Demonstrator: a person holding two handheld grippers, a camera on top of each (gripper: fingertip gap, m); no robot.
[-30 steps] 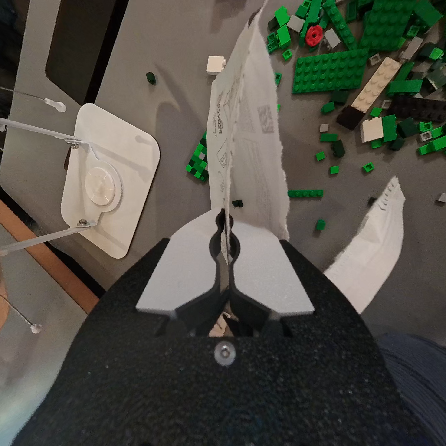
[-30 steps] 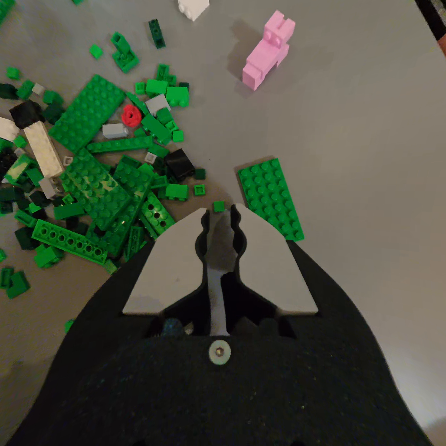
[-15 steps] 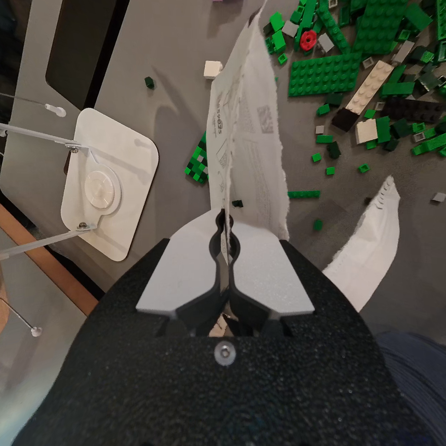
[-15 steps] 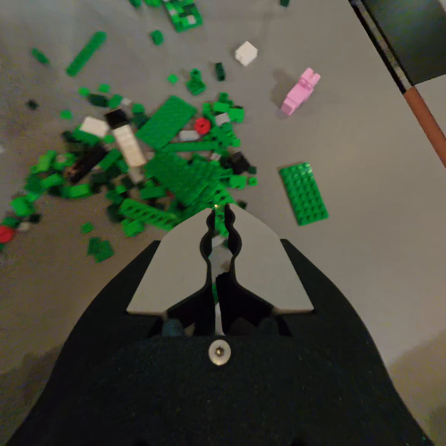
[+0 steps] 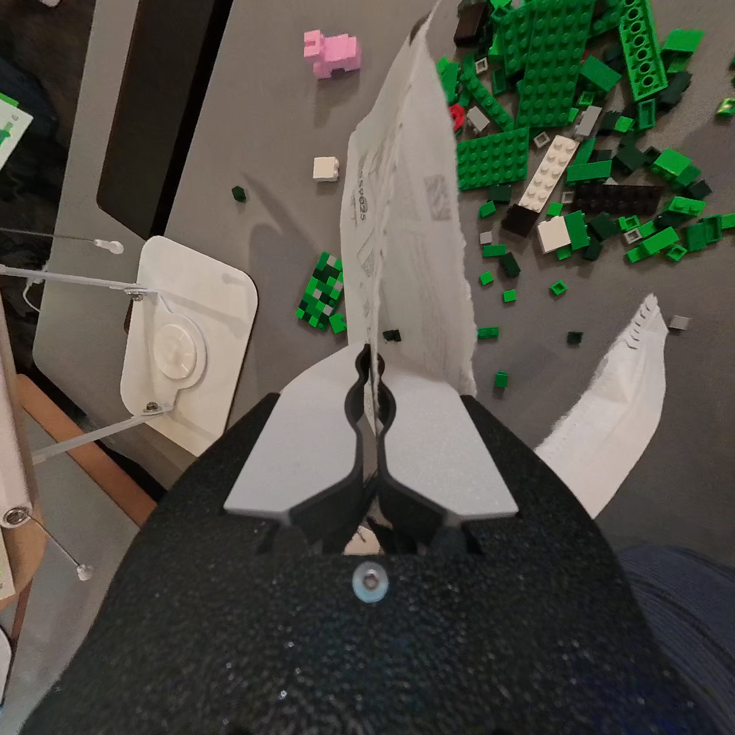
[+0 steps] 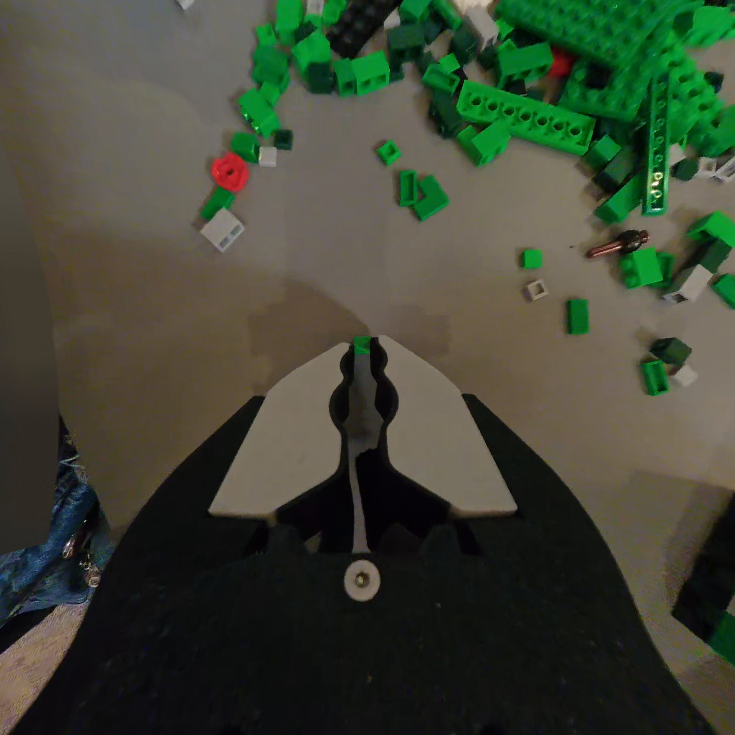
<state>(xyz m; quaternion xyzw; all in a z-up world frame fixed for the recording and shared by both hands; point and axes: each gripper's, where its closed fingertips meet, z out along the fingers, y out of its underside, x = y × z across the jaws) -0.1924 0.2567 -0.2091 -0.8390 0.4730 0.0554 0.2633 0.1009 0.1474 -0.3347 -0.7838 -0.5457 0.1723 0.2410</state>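
Left gripper (image 5: 372,350) clamps a torn white paper bag (image 5: 401,222) upright; right gripper (image 6: 362,344) pinches 1 small green brick (image 6: 362,345) at its tips, where it could slip out.

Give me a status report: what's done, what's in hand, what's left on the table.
Done: the paper bag is torn open, and bricks lie spilled on the table. In hand: the left gripper is shut on the bag; the right gripper pinches one small green brick at its tips. Left: the other bricks lie loose and unsorted.
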